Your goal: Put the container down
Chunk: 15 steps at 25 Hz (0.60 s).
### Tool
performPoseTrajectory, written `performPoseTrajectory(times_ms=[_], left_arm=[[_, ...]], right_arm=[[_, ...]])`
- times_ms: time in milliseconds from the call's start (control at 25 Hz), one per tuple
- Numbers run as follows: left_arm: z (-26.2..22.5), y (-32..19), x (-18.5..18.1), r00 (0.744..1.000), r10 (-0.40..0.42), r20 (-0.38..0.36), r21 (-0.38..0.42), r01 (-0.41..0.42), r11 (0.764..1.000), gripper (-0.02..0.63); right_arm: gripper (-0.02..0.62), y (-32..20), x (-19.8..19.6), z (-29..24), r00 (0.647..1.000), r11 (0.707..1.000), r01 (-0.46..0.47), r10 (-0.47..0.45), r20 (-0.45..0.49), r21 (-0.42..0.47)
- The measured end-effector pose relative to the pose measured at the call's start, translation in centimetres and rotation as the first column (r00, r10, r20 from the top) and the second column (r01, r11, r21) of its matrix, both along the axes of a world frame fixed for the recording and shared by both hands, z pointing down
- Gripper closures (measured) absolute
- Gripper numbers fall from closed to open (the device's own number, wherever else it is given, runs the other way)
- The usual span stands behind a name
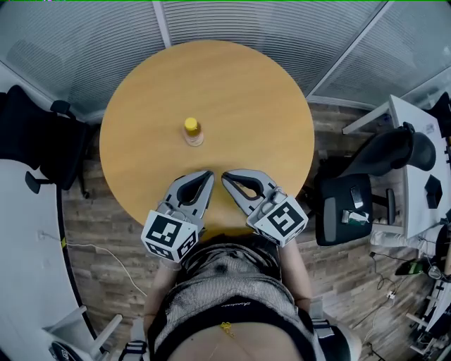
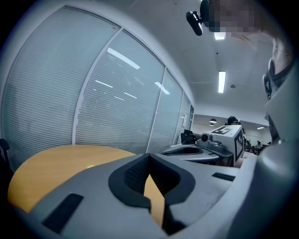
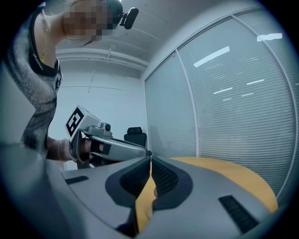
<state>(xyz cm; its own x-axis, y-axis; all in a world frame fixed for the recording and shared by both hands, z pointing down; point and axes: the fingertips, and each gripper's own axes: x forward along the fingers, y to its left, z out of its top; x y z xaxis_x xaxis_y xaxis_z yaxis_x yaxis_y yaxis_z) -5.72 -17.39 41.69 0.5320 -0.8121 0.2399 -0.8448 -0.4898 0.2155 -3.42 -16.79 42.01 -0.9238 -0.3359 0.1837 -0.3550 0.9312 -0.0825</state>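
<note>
Round wooden table (image 1: pixel 211 84) on plank floor (image 1: pixel 106 233), beside blind-covered glass walls (image 1: pixel 268 21); black office chair (image 1: pixel 331 211); white desk (image 1: pixel 416 211); ceiling strip light (image 2: pixel 221 81).

The container (image 1: pixel 192 132) stands centrally on the table (image 1: pixel 254 106), an office chair (image 1: pixel 345 208) to the right.

Bottle (image 1: pixel 192 132): seen from above, too small to tell label or contents. Chair (image 1: pixel 32 137): cut off at head view's left edge.
</note>
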Motion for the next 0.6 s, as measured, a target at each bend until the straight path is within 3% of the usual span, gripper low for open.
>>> performPoseTrajectory(times_ms=[600], left_arm=[[0.5, -0.14, -0.14, 1.0, -0.003, -0.001, -0.014, 0.003, 1.0, 0.586]], right_arm=[[0.572, 0.11, 0.03, 0.79, 0.999, 1.0, 0.008, -0.008, -0.032, -0.009]])
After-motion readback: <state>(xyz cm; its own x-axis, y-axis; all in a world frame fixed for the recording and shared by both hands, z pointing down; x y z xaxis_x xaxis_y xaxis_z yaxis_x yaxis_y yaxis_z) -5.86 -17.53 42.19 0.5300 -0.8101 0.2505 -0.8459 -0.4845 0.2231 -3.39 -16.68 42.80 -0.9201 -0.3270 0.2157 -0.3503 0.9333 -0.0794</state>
